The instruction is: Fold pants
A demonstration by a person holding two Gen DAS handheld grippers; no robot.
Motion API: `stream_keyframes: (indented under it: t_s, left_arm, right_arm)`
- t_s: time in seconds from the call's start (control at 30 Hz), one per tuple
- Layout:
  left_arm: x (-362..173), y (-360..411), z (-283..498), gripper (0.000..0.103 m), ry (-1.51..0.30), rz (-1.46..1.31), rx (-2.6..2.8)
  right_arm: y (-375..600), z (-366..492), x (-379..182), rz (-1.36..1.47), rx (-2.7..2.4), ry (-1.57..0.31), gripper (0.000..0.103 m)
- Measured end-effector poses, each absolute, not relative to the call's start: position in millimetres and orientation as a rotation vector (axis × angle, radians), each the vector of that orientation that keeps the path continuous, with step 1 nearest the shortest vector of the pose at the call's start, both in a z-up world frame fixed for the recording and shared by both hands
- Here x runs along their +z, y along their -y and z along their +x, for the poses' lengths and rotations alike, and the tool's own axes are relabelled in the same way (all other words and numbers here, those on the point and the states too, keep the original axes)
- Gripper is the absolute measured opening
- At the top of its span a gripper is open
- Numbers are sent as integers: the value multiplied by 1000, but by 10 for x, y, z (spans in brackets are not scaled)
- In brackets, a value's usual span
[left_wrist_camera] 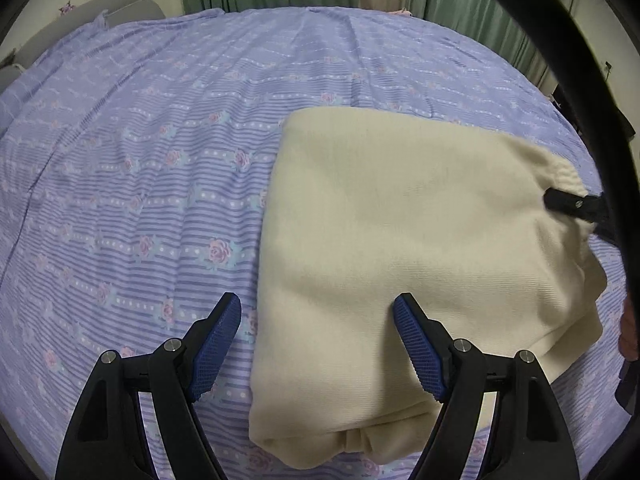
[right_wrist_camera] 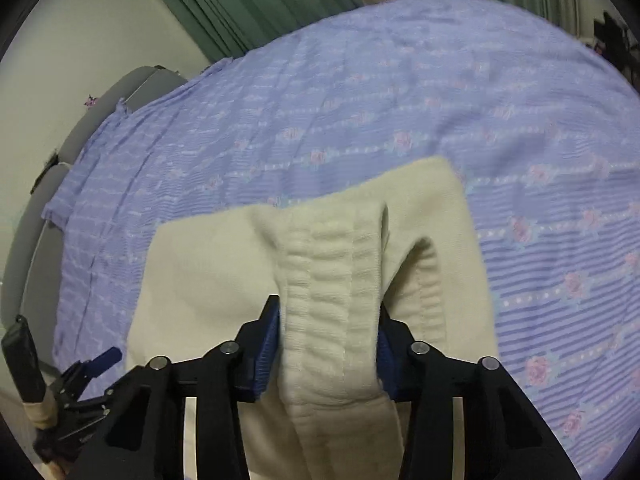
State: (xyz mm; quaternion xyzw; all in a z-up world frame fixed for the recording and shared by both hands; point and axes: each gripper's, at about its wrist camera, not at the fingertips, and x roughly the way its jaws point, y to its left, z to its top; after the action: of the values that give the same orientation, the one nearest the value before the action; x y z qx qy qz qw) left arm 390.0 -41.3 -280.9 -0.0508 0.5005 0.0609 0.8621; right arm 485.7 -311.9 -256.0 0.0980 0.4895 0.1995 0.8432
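We've got the cream pants (left_wrist_camera: 400, 220) folded on the purple bedsheet (left_wrist_camera: 140, 160). Our left tongs (left_wrist_camera: 318, 316) hang spread over their near edge, and our right tongs (right_wrist_camera: 328, 320) are pinching the ribbed waistband (right_wrist_camera: 332, 280).

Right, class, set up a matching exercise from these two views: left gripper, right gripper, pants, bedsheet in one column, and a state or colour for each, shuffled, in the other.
Things:
1. left gripper
2. right gripper
3. pants
4. bedsheet

Descriptions:
A. purple striped with roses
B. shut on the ribbed waistband
C. cream, partly folded
D. open, holding nothing

Pairs: 1-D, 2-B, 3-C, 4-A
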Motion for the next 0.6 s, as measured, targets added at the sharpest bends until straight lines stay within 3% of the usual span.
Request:
stream_keyframes:
  t_s: [0.03, 0.1, 0.2, 0.4, 0.47, 0.53, 0.6]
  left_arm:
    - [-2777, 432, 3887, 78, -1045, -102, 122]
    - [-2745, 443, 3883, 78, -1031, -85, 114]
    - [-2672, 510, 3887, 78, -1014, -66, 99]
    - [-2622, 648, 3954, 78, -998, -40, 73]
    - [-2680, 712, 3987, 78, -1017, -16, 66]
    - [-2724, 740, 3998, 78, -1033, -5, 62]
    - [-2738, 763, 3983, 78, -1035, -1, 66]
  right_arm:
    - [3117, 4809, -2459, 194, 436, -1012, 28]
    - [3137, 4738, -2271, 191, 479, -978, 24]
    - [3147, 4732, -2092, 111, 505, -938, 24]
    - [3483, 4972, -2335, 88, 395, -996, 24]
    - [3518, 5004, -2465, 80, 392, -1040, 32]
    - [3494, 4984, -2534, 32, 362, -1076, 57]
    - [3546, 4852, -2442, 0, 298, -1028, 72]
